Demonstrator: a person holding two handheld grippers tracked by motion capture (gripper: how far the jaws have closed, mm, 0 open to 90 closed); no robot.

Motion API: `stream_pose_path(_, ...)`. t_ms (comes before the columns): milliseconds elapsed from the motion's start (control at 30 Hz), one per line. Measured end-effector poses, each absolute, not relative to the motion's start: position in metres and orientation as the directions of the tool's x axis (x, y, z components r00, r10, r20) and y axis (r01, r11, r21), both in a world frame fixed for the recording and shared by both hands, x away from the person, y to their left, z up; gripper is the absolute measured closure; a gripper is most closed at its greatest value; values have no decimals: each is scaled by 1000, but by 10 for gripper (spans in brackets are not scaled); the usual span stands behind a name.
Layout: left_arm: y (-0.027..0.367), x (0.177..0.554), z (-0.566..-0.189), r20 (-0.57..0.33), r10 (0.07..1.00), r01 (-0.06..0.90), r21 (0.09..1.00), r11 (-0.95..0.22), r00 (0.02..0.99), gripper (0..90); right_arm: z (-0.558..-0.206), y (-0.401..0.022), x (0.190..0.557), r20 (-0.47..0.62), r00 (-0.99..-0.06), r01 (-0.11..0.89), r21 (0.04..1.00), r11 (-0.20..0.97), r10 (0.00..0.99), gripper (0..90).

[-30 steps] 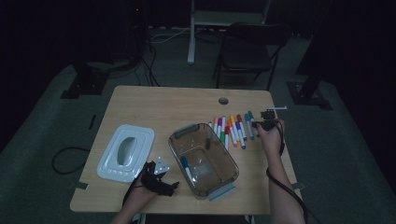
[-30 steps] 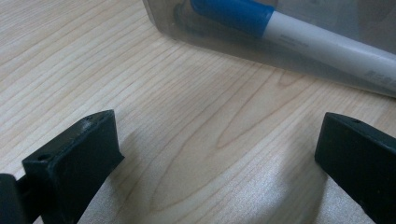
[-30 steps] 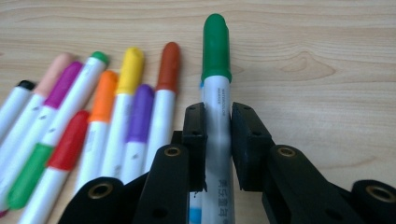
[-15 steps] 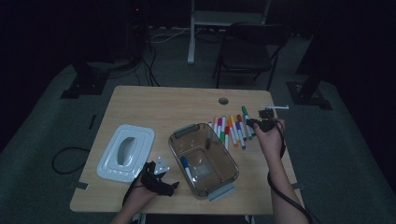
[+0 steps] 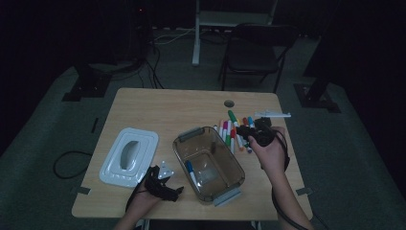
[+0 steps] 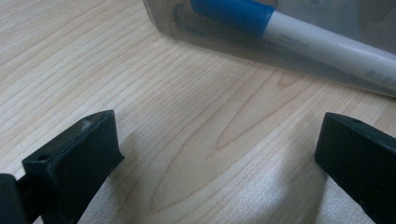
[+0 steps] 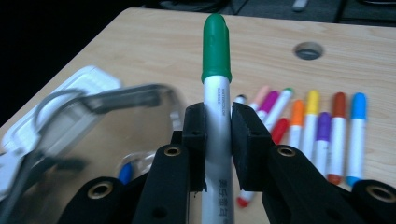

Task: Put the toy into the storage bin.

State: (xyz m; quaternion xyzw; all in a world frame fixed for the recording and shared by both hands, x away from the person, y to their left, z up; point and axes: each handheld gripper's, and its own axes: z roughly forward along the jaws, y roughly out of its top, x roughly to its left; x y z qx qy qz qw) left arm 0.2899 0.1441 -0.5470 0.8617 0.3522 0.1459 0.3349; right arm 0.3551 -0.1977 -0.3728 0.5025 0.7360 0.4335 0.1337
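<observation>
Green-capped marker (image 7: 216, 93) pinched upright in right claw (image 7: 218, 135), above loose markers (image 5: 234, 132) near counter's (image 5: 158, 105) right edge; left claw (image 6: 219, 154) spread.

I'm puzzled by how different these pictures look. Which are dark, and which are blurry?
High view: dim all over, room nearly black, table faintly lit. Right gripper view: bright; green marker sharp, bin smeared by motion. Left gripper view: bright; wood grain sharp, blue marker soft behind the bin's tinted wall, glare on the wood near the bottom.
</observation>
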Motion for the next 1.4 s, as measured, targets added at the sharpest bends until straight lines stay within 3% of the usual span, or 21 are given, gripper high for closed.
stream_pose_path(500,144,290,-547,14,705,511,679,-527,709,5,-357,-142,309,258,-596,609,763,218,760,766)
stream_pose_path(1033,144,290,-547,15,705,509,681,-526,709,5,-394,-90,311,290,-639,678,649,344,713,766)
stream_pose_path(1400,144,290,-547,14,705,510,681,-525,709,5,-415,-68,324,314,-618,742,536,402,721,765)
